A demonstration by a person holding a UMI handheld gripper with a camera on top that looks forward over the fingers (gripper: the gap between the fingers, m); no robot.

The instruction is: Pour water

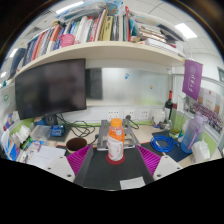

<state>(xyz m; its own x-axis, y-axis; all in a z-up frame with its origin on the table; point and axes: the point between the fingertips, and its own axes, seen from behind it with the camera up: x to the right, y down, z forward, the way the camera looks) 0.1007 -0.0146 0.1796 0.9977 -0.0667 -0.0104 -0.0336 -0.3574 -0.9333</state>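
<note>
I see the gripper [115, 165] spread, magenta pads [65, 160] well apart. A bottle [116, 141] with orange label and cap stands upright between them, gaps either side, on a dark mat [100, 172]. A dark cup [76, 144] sits left on the counter [140, 134]. Farther: monitor [50, 87], bookshelf [95, 45] above.

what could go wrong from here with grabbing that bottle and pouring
1. The bottle stands between the open gripper's fingers, not yet pinched; closing off-centre could tip it.
2. Its orange cap appears to be on, so tilting it now would probably pour nothing.
3. A dark cup sits close to the left of the bottle, and clutter crowds the desk; a wide swing might knock something or spill water.
</note>
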